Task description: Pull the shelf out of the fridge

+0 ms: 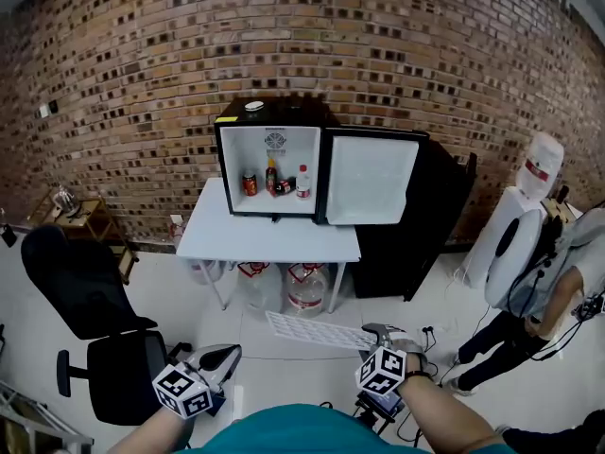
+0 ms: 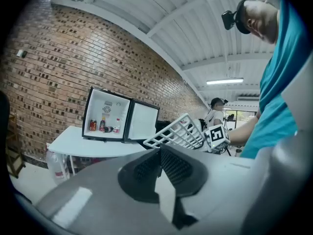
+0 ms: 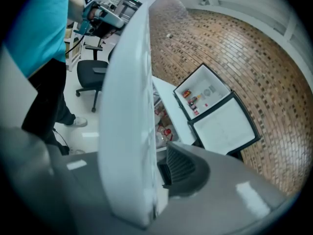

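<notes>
The white wire shelf [image 1: 317,330] is out of the fridge and hangs level above the floor, well in front of the table. My right gripper [image 1: 379,332] is shut on its right end. In the right gripper view the shelf [image 3: 128,106] fills the frame edge-on beside one dark pad [image 3: 180,167]. My left gripper [image 1: 219,357] is held low at the left, apart from the shelf, jaws shut with nothing between them [image 2: 160,156]. The shelf [image 2: 177,131] also shows in the left gripper view. The black mini fridge [image 1: 272,112] stands open on the white table [image 1: 269,239].
Inside the fridge stand a can [image 1: 250,183] and bottles [image 1: 302,180]; its door [image 1: 371,180] swings open to the right. Water jugs [image 1: 307,288] sit under the table. A black office chair [image 1: 95,320] is at the left, a person [image 1: 567,282] at the right, a brick wall behind.
</notes>
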`<state>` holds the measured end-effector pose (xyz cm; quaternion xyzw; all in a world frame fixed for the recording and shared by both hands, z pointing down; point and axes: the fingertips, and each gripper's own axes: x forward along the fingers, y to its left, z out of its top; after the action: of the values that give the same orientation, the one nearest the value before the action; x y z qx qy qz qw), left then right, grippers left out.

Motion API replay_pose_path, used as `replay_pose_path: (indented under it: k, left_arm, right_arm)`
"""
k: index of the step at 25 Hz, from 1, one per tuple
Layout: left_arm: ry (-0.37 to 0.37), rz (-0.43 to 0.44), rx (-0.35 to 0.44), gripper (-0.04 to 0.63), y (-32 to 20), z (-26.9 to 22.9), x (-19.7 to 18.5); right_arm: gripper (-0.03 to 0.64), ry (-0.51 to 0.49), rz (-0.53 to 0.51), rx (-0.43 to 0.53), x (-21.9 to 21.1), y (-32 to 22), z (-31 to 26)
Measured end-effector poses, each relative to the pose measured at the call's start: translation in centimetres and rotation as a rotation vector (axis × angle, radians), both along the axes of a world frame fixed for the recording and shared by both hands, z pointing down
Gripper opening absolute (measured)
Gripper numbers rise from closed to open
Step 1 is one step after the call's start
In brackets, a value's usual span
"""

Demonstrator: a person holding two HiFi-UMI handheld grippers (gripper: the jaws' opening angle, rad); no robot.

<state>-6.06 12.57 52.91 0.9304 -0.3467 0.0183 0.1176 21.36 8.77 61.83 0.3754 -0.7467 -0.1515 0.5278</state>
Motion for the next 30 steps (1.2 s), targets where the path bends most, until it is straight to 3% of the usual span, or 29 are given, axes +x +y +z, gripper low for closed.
replay_pose_path:
  k: [9, 15, 30]
  left_arm:
    - [-0.003, 0.053, -0.011, 0.0, 0.8, 1.6, -5.8]
    - [0.018, 0.035, -0.039, 0.0, 0.1, 1.8, -9.1]
    - [0.022, 0.049, -0.027, 0.0, -1.0, 1.9, -9.5]
  right_arm:
    - [0.12, 0.006, 0.037, 0.007, -5.4, 0.6, 1.3]
    - [0.12, 0.026, 0.035, -0.004, -8.5, 0.0, 1.8]
    - [0.12, 0.066, 0.002, 0.009, -9.9, -1.9, 1.3]
